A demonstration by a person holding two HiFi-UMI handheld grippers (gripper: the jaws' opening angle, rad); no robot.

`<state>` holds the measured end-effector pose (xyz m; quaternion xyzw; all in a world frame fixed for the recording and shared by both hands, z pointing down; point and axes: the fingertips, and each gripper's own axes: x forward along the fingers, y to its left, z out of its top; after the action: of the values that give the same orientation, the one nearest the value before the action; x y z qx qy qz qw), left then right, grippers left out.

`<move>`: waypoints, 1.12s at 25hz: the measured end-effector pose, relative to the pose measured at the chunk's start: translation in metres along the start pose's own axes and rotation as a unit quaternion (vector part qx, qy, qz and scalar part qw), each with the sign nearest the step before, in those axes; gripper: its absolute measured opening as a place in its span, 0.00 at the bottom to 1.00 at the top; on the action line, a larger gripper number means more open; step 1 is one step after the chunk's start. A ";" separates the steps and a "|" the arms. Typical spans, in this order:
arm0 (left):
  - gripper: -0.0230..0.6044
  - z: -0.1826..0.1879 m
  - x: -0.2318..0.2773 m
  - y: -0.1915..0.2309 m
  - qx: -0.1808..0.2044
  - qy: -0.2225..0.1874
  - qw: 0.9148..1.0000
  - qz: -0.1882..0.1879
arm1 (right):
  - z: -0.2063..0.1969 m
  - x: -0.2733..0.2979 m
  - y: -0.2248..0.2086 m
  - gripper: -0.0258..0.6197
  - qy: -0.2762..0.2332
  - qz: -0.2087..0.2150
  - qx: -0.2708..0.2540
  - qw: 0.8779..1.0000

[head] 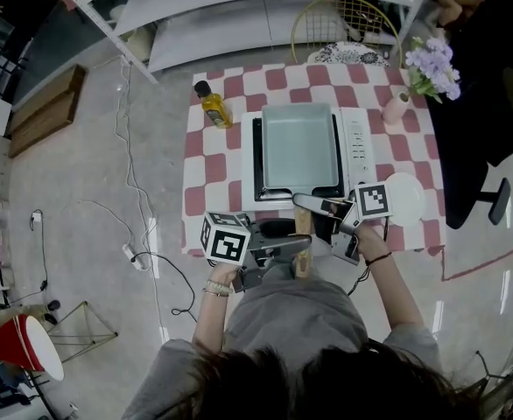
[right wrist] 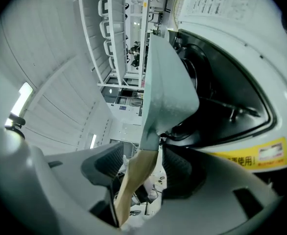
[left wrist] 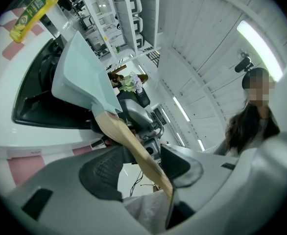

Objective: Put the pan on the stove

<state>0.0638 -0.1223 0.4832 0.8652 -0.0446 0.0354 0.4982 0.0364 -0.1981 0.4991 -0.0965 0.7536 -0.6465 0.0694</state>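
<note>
So the pan (head: pixel 298 147) is sitting on the stove (head: pixel 355 143), square in the black recess, in the middle of the checked table (head: pixel 208 169). Looks to me like the placing part is basically done.

Both tongs are wide open. The left gripper (head: pixel 296 248) has the wooden handle (head: pixel 302 234) running between its pads with a gap on each side, nothing pinched. Same for the right gripper (head: pixel 316 205), a bit further up the handle, near where the wood meets the pan body. In the right gripper view the handle (right wrist: pixel 133 177) hangs loose between the jaws.

What worries me is backing out. Both grippers straddle that one handle, close together, so if I pull away at an angle, a pad could snag the wood and twist or drag the pan off its seat. They could also knock into each other. The oil bottle (head: pixel 213 103) and flower vase (head: pixel 397 108) are well apart from all this, so I'm not fussed about those.

Orientation: the pan is rectangular, with its long axis running from the far side of the table straight toward me. The handle carries on that same line, pointing at me and sticking out past the stove's near edge, over the front of the table.
</note>
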 end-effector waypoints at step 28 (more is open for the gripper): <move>0.14 0.023 -0.052 -0.001 0.104 -0.058 0.982 0.146 | -0.001 -0.043 0.025 0.17 -0.032 -0.067 -0.099 0.992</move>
<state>0.0132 -0.1398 0.4650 0.8970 -0.1952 0.0618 0.3917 0.0762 -0.1831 0.4736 -0.1741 0.8030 -0.5686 0.0400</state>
